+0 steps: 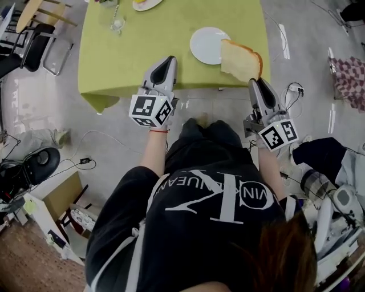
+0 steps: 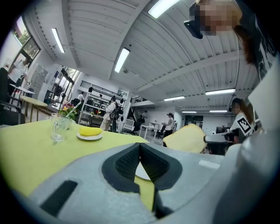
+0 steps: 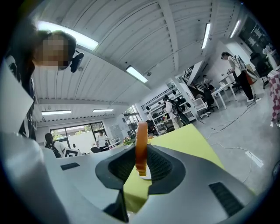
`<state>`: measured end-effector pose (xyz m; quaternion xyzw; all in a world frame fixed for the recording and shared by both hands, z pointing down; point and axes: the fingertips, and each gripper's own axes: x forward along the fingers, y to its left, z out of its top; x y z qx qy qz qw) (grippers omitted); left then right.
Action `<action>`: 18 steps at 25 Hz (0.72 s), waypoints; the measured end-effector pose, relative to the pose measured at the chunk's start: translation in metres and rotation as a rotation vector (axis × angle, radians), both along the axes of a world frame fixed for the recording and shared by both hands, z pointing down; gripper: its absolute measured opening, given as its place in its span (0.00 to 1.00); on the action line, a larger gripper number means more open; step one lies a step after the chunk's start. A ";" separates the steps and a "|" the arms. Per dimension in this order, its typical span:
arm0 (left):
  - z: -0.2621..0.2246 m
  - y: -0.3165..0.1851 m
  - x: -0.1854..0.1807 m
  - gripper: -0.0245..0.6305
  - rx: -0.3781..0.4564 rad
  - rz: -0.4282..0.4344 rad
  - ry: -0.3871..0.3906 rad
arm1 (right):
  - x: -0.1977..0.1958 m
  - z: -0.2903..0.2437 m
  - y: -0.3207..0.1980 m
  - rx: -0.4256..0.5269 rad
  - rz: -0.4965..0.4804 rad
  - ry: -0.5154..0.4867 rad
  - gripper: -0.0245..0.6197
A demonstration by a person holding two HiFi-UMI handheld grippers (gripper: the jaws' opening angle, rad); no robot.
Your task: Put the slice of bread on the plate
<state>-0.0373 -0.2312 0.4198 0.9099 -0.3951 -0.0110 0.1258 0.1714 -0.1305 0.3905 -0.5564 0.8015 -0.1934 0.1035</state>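
Note:
A slice of bread (image 1: 240,60) with a brown crust is held upright above the near right part of the green table (image 1: 131,51), its left edge over the rim of the white plate (image 1: 206,44). My right gripper (image 1: 255,81) is shut on its near edge; in the right gripper view the bread (image 3: 141,146) stands edge-on between the pads, with the plate (image 3: 148,176) behind it. My left gripper (image 1: 170,59) is at the table's near edge, left of the plate, shut and holding nothing. In the left gripper view the bread (image 2: 188,138) shows to the right.
A drinking glass (image 1: 118,23) and a small plate with yellow food (image 1: 147,3) stand at the table's far side. Chairs (image 1: 34,40) are left of the table. Cables and a checked cloth (image 1: 348,74) lie on the floor to the right.

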 end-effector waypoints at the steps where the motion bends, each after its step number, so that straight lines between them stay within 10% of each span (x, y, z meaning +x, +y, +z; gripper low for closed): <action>1: 0.001 0.000 0.002 0.04 -0.002 0.002 -0.002 | 0.001 0.001 -0.002 -0.007 -0.004 -0.009 0.16; 18: 0.003 -0.037 -0.008 0.04 -0.039 -0.140 -0.015 | -0.023 0.019 -0.079 -0.132 -0.234 -0.160 0.16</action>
